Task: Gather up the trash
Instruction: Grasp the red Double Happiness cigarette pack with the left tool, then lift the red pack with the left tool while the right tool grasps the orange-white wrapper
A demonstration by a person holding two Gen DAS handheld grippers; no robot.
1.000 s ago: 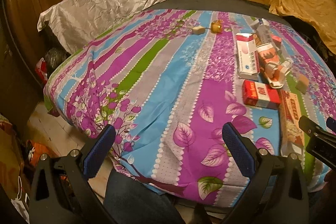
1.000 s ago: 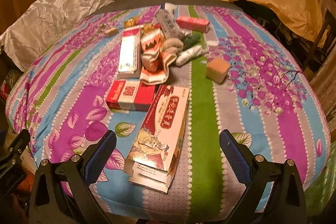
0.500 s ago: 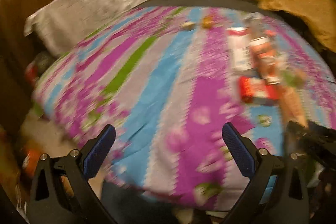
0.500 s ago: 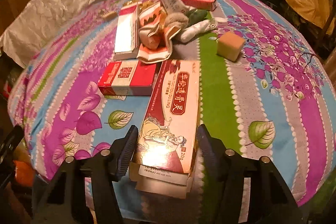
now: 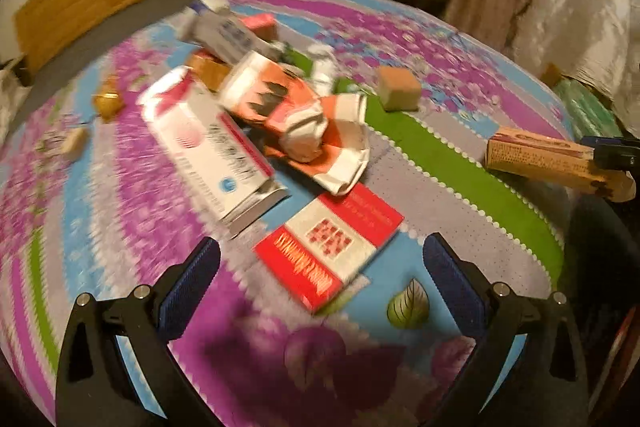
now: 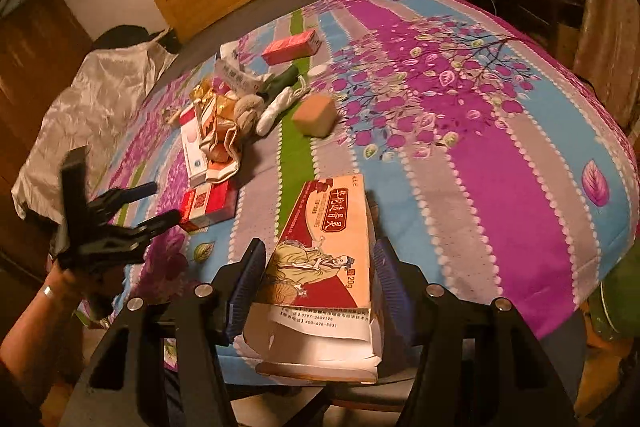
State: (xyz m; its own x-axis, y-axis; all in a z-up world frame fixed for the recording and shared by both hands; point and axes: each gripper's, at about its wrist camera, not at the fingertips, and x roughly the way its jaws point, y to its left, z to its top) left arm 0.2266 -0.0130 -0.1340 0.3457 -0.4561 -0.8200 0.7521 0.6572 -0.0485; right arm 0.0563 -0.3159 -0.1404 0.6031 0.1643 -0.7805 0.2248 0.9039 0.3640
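Right gripper clamps the long carton; its loose torn flap may spill; left gripper, jaws wide over the red box, may nudge it.

The right gripper is clamped on something, pointing steeply down, while the left gripper, blurred, apparently gapes wide.

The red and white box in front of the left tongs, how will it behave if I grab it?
The red and white box looks like thin card and lies flat on the bedspread, so it should be light and may crush under a firm squeeze. Lying flat on soft cloth, it probably won't roll. The open left tongs would likely need its edges.
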